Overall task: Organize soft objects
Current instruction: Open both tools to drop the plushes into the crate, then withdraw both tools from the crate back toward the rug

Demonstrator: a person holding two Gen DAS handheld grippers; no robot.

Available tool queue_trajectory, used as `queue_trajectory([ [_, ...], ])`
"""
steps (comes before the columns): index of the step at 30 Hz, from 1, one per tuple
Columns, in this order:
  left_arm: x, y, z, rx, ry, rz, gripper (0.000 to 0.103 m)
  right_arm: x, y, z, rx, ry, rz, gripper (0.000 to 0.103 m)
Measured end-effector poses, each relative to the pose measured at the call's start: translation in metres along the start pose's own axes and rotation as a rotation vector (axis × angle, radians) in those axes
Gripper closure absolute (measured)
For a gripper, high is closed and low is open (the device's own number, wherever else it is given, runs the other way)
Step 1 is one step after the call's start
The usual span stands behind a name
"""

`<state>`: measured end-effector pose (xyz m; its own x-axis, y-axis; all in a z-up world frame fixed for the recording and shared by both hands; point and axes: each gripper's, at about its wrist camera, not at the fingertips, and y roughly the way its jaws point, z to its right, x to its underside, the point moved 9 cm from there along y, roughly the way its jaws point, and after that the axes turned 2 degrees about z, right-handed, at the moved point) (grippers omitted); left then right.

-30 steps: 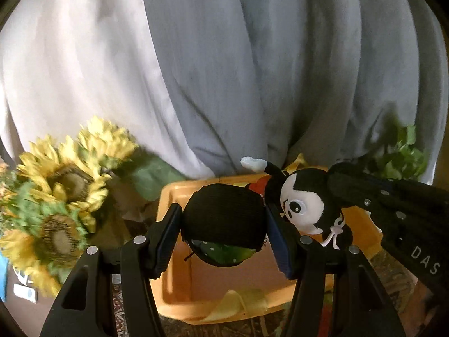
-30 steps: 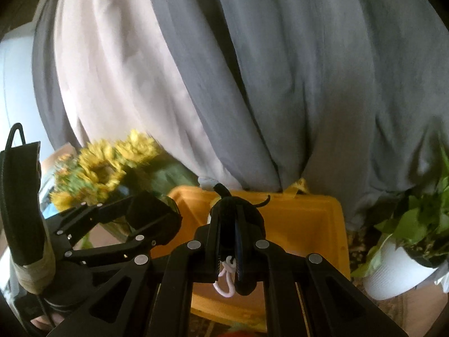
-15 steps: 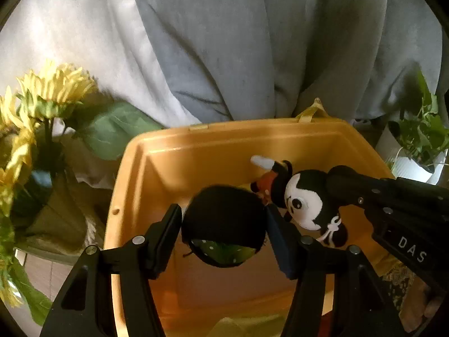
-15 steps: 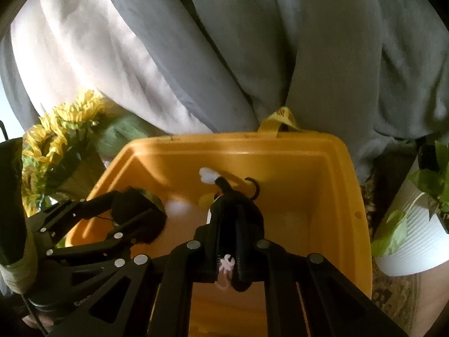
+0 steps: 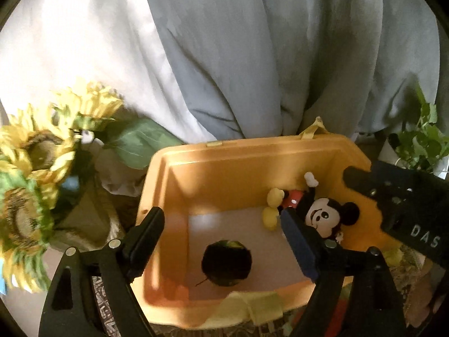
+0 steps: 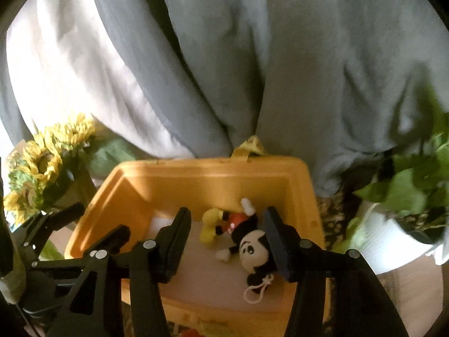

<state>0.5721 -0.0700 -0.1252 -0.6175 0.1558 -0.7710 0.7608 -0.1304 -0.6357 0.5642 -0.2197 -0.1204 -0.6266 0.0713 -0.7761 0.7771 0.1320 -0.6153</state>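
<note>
- Left tool (image 5: 221, 233) and right tool (image 6: 227, 236) stood apart, empty.
- Black plush ball (image 5: 226, 262) and mouse doll (image 6: 247, 241) lay in the orange bin (image 5: 252, 154).
- Apparently two items stowed; others undeterminable.

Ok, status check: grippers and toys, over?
Left gripper open, right gripper open, both over the bin. Black ball and Mickey plush lie inside, apart. Nothing in the way.

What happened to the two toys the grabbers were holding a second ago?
Both got dropped. The left gripper opened and the black ball toy now lies on the floor of the orange bin. The right gripper opened too, and the Mickey plush lies in the bin. The bin, sunflowers and curtain stayed put.
</note>
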Motion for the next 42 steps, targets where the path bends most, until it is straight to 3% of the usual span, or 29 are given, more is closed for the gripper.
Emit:
queue_trajectory([
  [4,-0.002,-0.024,-0.003,-0.014,-0.01,0.038,0.015,-0.007,-0.03,0.001,0.042,0.002,0.062,0.041],
  [21,0.006,-0.155,-0.015,-0.06,-0.021,0.228,0.006,0.011,-0.15,-0.023,0.097,0.03,0.217,0.029],
  [25,0.019,-0.173,-0.018,-0.052,-0.03,0.241,0.006,0.024,-0.171,-0.026,0.106,0.062,0.239,0.025],
  [42,0.1,-0.202,-0.028,-0.056,-0.024,0.217,0.006,0.104,-0.207,-0.032,0.199,0.124,0.248,0.024],
])
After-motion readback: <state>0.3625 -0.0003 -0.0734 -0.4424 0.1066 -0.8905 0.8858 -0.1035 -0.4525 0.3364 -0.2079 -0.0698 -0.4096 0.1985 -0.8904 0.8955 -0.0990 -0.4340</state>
